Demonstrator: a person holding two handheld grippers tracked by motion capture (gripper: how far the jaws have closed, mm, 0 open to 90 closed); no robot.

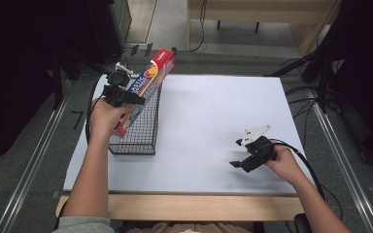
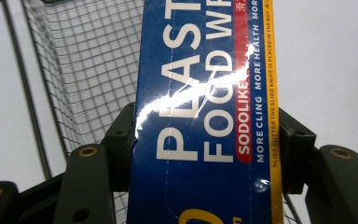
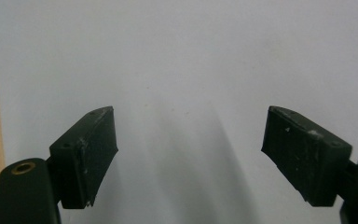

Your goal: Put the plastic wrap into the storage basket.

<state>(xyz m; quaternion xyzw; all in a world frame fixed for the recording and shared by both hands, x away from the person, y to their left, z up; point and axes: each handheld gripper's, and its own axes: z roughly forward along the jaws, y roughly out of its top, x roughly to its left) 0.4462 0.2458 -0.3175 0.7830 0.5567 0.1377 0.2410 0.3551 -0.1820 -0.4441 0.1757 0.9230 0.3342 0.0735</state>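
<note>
We find the wrap box (image 1: 148, 87) tilted, its lower end inside the wire basket (image 1: 143, 141) at the table's (image 1: 209, 121) left edge, its red top leaning out past the far rim. The left gripper (image 1: 133, 99) pinches the box across its width; in the left gripper view both pads press its blue sides (image 2: 205, 140), mesh behind. The right gripper (image 1: 239, 154) rests spread and empty over bare table, well apart. We judge the step to be seating the box in the basket. Next move calls for lowering it clear of the rim before release.
</note>
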